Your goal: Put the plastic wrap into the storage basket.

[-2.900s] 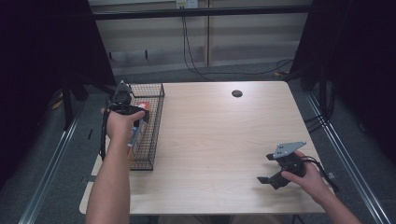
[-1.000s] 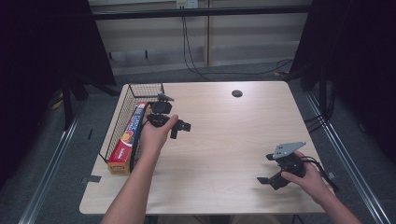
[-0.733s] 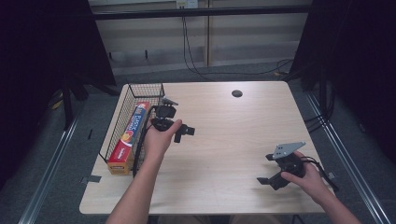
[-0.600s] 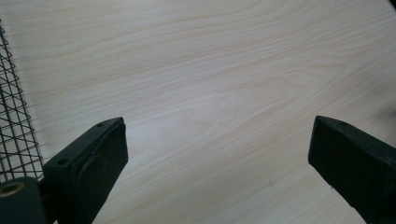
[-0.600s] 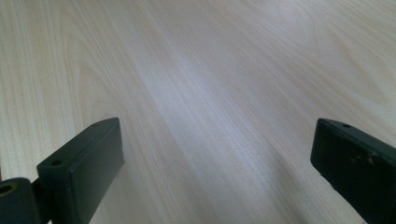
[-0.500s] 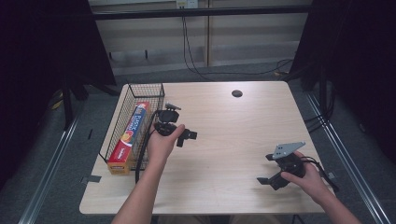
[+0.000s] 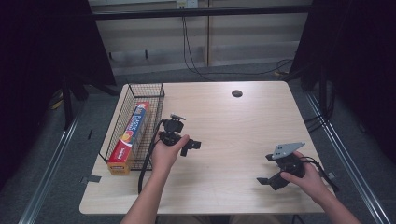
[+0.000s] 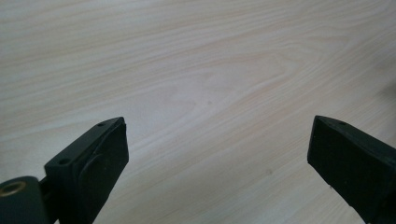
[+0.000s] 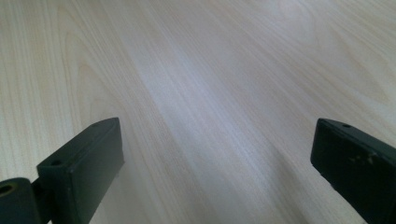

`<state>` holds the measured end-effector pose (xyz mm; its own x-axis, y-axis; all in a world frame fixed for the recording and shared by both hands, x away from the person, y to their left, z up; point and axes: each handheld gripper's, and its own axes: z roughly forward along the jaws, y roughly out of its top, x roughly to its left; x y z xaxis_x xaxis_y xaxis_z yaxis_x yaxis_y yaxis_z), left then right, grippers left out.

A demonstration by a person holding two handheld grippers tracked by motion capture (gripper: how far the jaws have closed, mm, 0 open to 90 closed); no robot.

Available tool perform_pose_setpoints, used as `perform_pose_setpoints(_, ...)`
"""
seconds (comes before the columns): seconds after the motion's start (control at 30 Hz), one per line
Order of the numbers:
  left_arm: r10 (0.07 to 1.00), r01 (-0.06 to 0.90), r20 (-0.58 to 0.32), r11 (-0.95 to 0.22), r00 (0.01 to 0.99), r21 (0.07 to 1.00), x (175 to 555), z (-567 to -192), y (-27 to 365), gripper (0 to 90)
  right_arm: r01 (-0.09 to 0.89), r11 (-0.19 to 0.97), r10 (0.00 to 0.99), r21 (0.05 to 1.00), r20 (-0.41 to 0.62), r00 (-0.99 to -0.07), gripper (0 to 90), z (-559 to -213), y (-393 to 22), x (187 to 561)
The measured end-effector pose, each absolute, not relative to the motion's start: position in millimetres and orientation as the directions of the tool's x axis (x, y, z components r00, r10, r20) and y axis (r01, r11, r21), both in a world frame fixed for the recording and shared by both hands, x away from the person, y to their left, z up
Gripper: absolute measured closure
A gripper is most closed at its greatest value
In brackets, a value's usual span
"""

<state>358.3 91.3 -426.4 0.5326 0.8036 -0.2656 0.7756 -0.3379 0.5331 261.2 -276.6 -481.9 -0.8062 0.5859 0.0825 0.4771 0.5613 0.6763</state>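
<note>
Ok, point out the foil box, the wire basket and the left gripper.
foil box (image 7: 131, 132), high view, middle of its printed top face.
wire basket (image 7: 146, 85), high view, far rim.
left gripper (image 7: 192, 146), high view, between its open jaw tips, just right of the hand.

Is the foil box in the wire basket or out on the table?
In. The foil box lies flat inside the wire basket at the table's left edge, lengthwise along it.

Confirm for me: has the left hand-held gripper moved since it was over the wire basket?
Yes. The left hand-held gripper has come away from the wire basket, rightward and toward the person, over the bare table. The foil box lies in the basket.
</note>
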Motion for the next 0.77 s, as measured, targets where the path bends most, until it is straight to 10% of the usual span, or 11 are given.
perform_pose_setpoints(0.77, 0.770, 0.753, -0.253, -0.401, 0.585, 0.521, 327.4, -471.4, 94.3, 5.3, 0.480, 0.587, 0.596, 0.652, 0.054, -0.801, 2.2, -490.2, -271.5, 263.3)
